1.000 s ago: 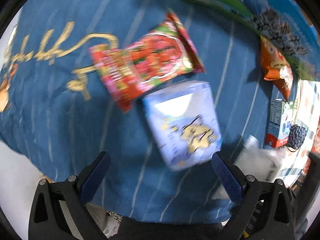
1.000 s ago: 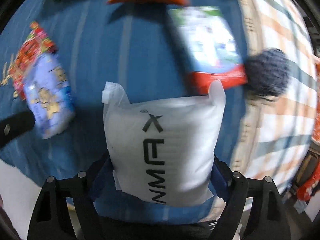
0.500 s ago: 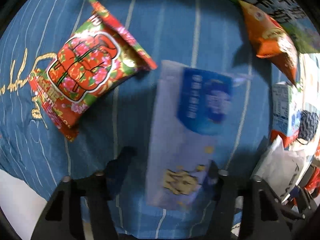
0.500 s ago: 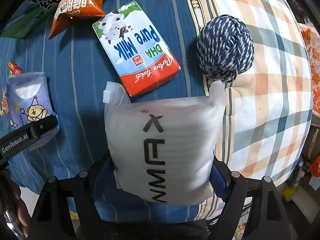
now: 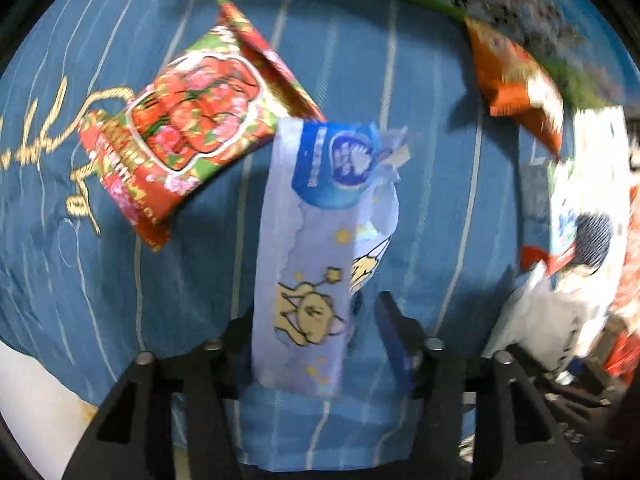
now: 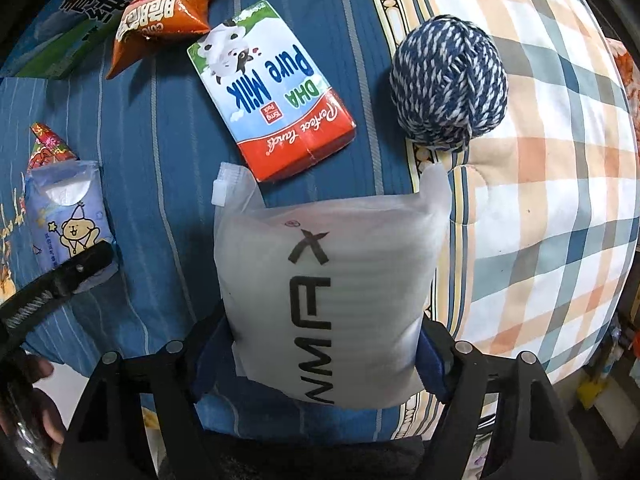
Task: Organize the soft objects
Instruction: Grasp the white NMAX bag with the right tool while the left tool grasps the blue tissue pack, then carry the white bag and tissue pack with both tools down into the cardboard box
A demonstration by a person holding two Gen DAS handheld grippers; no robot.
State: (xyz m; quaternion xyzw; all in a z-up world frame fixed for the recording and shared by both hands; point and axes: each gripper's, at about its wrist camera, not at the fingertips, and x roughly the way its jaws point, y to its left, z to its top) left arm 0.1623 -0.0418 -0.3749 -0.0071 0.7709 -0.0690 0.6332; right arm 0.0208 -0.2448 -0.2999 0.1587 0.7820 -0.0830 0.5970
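Tissue pack (image 5: 316,264) lifted off blue bedspread (image 5: 432,184), left fingers (image 5: 362,336) opening; right fingers (image 6: 430,356) closing on white pouch (image 6: 332,280).

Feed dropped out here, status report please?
Right gripper closing on white pouch. Left gripper opening, lilac tissue pack between fingers. Milk carton, yarn ball just ahead.
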